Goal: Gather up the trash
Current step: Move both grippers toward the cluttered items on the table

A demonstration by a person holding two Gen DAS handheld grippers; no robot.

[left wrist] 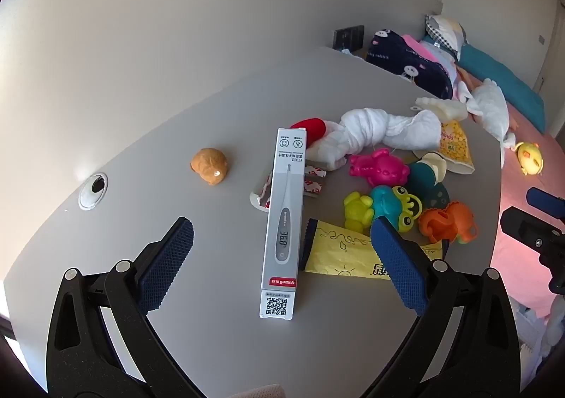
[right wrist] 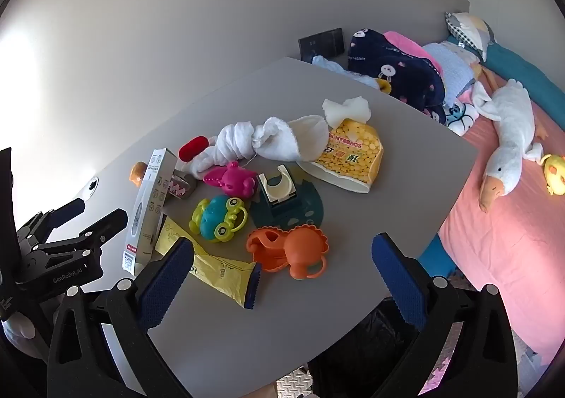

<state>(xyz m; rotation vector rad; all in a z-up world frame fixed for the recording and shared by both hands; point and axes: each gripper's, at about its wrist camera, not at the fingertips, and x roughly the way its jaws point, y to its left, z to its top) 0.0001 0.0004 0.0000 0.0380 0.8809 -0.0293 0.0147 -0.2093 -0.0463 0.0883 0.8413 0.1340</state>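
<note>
Plainly, thermometer box (left wrist: 282, 221) closed, tissue pack (right wrist: 348, 156) dispensing tissue

A white thermometer box (left wrist: 282, 221) with a red band is seen on the grey table (left wrist: 212, 115). At its two o'clock, a pink toy (left wrist: 378, 168); at three o'clock, a yellow wrapper (left wrist: 339, 253) with line doodles. An orange toy (right wrist: 289, 249) is shown, blue-padded fingers (right wrist: 166, 281) noted.
</note>
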